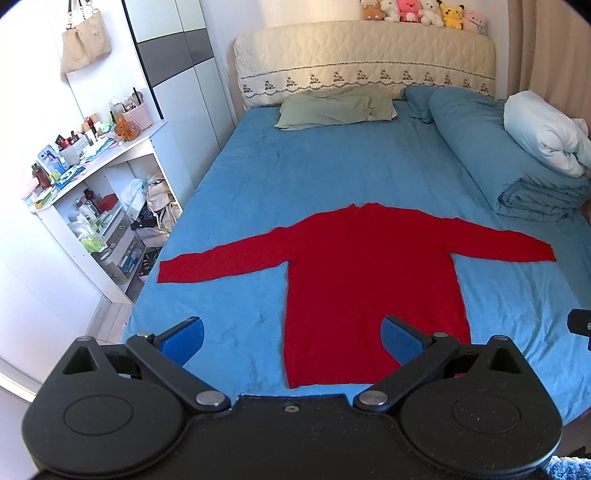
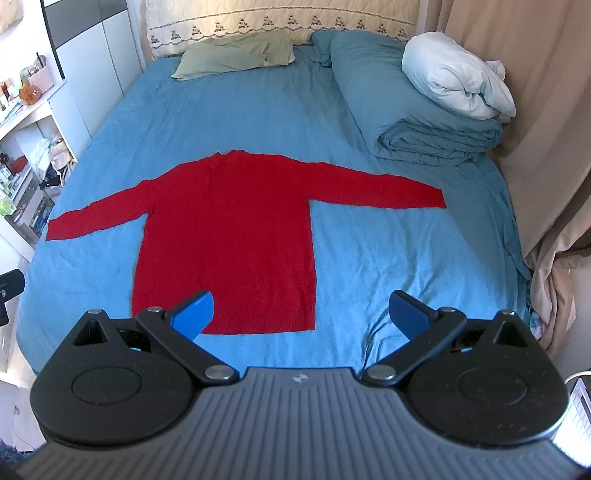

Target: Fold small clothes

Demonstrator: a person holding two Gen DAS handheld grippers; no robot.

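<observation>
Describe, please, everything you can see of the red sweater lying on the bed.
The red sweater is a long-sleeved top of what looks like fine knit, plain and one colour throughout. It lies flat and unfolded on the blue bed sheet, both sleeves stretched out sideways, neckline towards the headboard, hem nearest the cameras. The fabric looks smooth, with few wrinkles. Only the sheet touches it; the left hand-held gripper and right hand-held gripper are open above the hem end.

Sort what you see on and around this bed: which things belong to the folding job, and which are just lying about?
Part of the job:
red sweater, spread flat
left gripper, open
right gripper, open

Just lying about:
green pillow
rolled blue duvet
white bedding
plush toys
cluttered shelf
</observation>
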